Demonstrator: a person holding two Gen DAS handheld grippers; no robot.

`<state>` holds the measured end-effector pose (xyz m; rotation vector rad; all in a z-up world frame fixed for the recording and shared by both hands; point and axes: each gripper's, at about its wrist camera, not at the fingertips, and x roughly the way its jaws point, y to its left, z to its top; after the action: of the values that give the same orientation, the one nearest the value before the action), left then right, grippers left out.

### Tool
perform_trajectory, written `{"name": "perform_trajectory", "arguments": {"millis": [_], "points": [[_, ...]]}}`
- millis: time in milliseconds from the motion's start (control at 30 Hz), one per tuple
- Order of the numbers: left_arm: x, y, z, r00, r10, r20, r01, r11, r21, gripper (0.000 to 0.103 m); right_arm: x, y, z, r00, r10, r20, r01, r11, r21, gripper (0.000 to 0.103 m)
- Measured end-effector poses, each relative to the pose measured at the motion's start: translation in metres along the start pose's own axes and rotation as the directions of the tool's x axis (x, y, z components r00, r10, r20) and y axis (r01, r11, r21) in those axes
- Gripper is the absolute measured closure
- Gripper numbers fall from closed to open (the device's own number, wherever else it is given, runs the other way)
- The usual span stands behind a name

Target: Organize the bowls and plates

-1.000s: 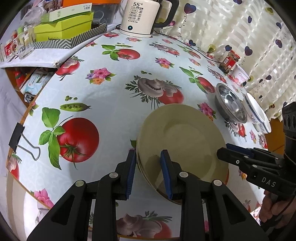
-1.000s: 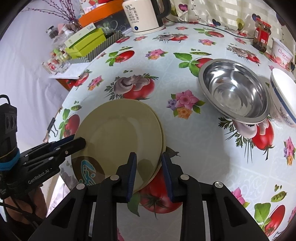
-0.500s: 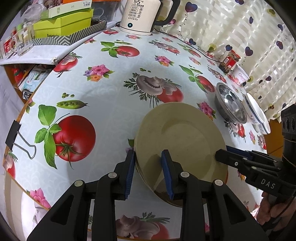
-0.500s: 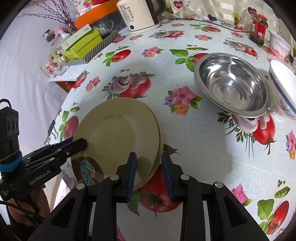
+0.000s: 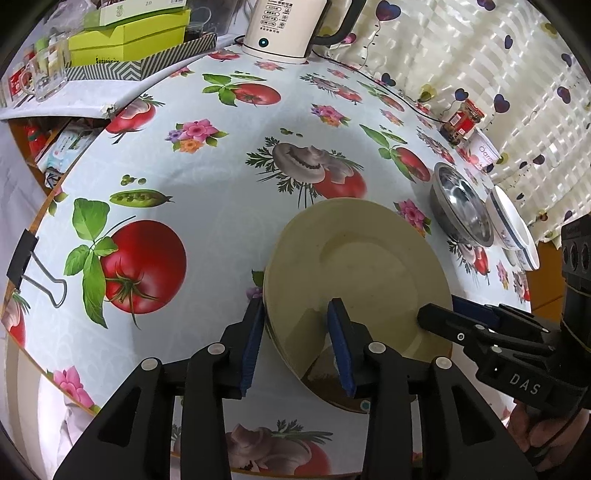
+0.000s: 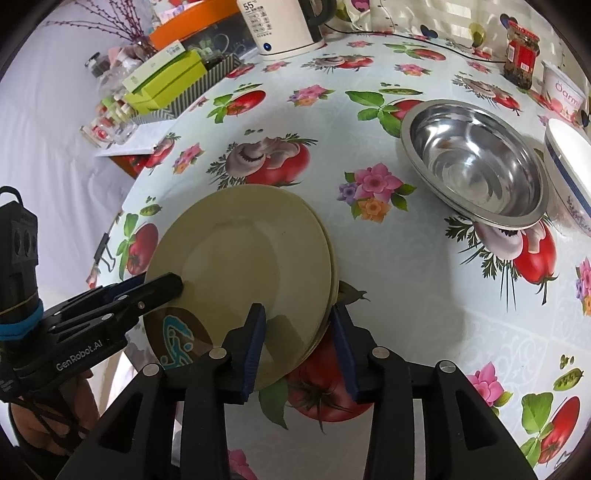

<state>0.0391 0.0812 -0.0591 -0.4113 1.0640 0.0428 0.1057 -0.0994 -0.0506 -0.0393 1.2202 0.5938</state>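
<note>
Home dining/kitchen corner. Round table (image 5: pixel 207 192) under a vegetable-print oilcloth, clipped at 9 o'clock with a binder clip (image 5: pixel 26 266). Electric kettle (image 5: pixel 291 26) at 12, heart-print curtain (image 5: pixel 480 66) at 1–2, sauce jar (image 6: pixel 521 55) and yogurt tub (image 6: pixel 565 92) at 2. Side shelf at 10–11 with green boxes (image 5: pixel 129 37) and glass jars (image 6: pixel 110 122).
</note>
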Motion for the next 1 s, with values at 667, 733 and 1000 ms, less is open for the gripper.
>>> {"name": "perform_trajectory", "arguments": {"millis": [667,733,1000], "points": [[-0.022,-0.005,0.015,0.997,0.002,0.075,-0.003,1.000,0.018,0.065,-0.031,-0.012,0.001,0.994,-0.026,0.106,0.028,0.999,-0.017,0.063],[-0.026,-0.012,0.018,0.996,-0.008,0.084,0.005,0.999,0.033,0.065,-0.038,-0.017,0.000,0.991,-0.035,0.128,0.037,0.999,-0.007,0.063],[-0.029,-0.047,0.035,0.993,-0.051,0.104,0.040,0.993,0.110,0.065,-0.064,-0.043,-0.001,0.974,-0.083,0.212,0.075,0.996,0.047,0.063]]}}
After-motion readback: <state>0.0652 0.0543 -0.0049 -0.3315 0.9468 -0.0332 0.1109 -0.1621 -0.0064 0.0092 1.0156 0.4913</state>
